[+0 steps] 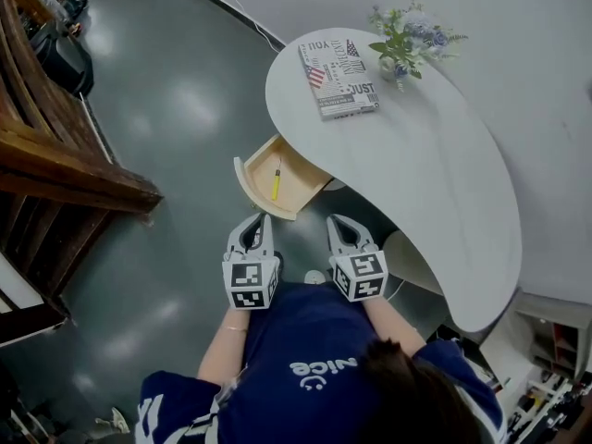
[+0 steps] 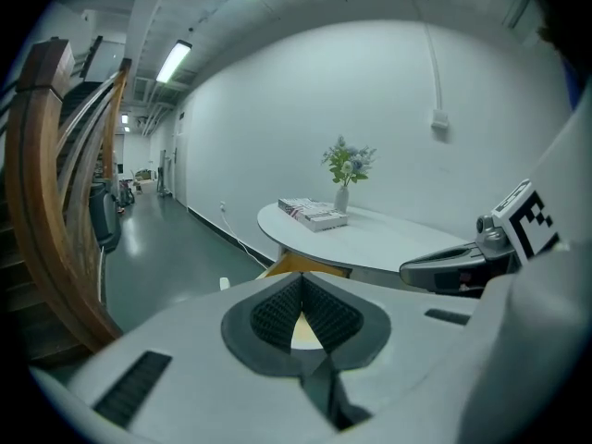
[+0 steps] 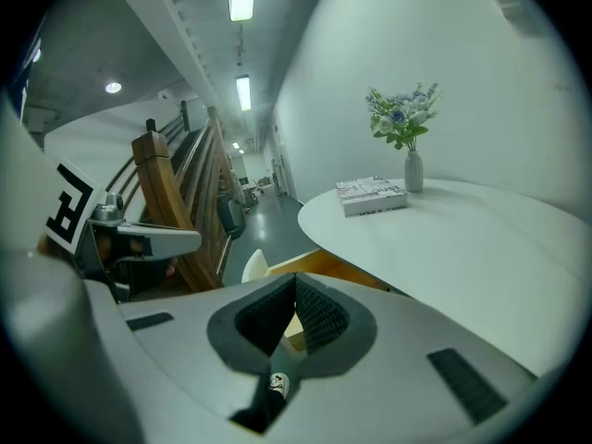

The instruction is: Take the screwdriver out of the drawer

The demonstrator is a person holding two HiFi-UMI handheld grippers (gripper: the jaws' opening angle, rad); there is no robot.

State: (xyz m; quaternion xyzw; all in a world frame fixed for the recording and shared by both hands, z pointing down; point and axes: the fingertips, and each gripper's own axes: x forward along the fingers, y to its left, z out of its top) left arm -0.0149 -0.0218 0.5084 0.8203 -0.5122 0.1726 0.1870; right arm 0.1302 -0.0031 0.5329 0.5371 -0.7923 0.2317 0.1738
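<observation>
A yellow screwdriver (image 1: pixel 276 181) lies inside the open wooden drawer (image 1: pixel 253 186) that sticks out from the white curved table (image 1: pixel 435 183). In the head view both grippers hover just short of the drawer's front. My left gripper (image 1: pixel 261 218) is at the drawer's front left corner, my right gripper (image 1: pixel 335 220) just right of it. Each has its jaws shut with nothing between them. In the left gripper view the left gripper (image 2: pixel 300 283) points at the drawer (image 2: pixel 305 265). The right gripper (image 3: pixel 296 280) points at the drawer (image 3: pixel 319 265) too.
A book (image 1: pixel 338 77) and a vase of flowers (image 1: pixel 404 44) stand on the far part of the table. A wooden stair rail (image 1: pixel 65 169) runs along the left. Dark floor (image 1: pixel 176 109) lies left of the drawer. The person's body is just behind the grippers.
</observation>
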